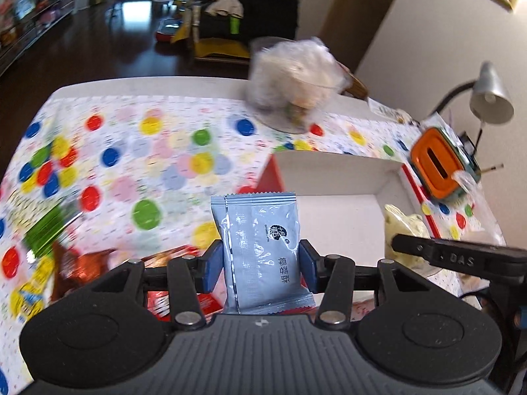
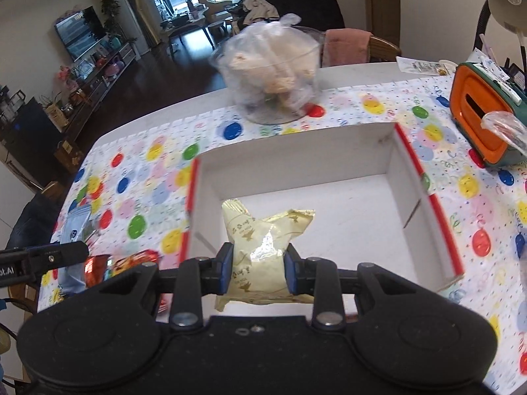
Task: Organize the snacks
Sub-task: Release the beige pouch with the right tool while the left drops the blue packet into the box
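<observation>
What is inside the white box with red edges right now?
The white box shows only bare floor; nothing visibly lies in it. The gold snack packet held by the right gripper hangs over the near part and hides the floor beneath it.

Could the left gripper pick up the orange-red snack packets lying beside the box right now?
Probably not as things stand: the left gripper is already shut on a blue snack packet. The orange-red packets lie uncovered on the tablecloth, so the path looks free once it lets go.

A dotted cloth point(image 2: 148, 171) covers the table point(image 2: 184, 115); an orange-faced case point(image 2: 474, 115) sits below a lamp point(image 1: 490, 95).
</observation>
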The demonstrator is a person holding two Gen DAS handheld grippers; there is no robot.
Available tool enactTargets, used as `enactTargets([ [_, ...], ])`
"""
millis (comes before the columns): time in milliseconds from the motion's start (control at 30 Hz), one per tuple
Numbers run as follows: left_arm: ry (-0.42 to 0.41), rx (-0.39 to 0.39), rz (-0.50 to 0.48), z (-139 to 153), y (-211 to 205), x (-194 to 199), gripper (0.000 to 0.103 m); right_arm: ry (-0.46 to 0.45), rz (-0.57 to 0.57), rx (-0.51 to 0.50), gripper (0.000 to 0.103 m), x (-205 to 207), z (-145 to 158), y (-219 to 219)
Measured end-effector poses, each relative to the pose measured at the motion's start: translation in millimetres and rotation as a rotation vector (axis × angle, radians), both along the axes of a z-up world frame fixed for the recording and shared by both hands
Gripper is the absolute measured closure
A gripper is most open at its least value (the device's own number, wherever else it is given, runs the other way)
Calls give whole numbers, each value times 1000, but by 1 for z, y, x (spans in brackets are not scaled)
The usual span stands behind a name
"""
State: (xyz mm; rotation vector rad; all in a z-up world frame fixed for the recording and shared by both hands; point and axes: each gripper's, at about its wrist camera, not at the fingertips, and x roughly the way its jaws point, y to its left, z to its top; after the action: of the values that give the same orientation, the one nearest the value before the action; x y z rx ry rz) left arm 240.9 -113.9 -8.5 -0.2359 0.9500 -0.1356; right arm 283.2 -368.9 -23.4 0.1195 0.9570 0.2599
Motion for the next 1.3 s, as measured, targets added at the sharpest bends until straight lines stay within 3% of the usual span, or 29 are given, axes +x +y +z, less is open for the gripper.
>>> enactTargets([
  [400,62,77,-152,-20,-91,60,55,45,18,-73,72,51,-24,-50],
  [700,121,139,-218,-51,-136,94,55,101,75,-130,72,77,-57,-60],
  [900,161,217,-276,-77,-155,104,55,134,149,-172,72,83,-76,-52],
  [1100,192,277,-303,-87,-166,114,55,180,155,-203,72,88,-92,-52],
  [1300,234,289,-320,-93,-172,121,55,189,158,-204,73,88,-93,-54],
])
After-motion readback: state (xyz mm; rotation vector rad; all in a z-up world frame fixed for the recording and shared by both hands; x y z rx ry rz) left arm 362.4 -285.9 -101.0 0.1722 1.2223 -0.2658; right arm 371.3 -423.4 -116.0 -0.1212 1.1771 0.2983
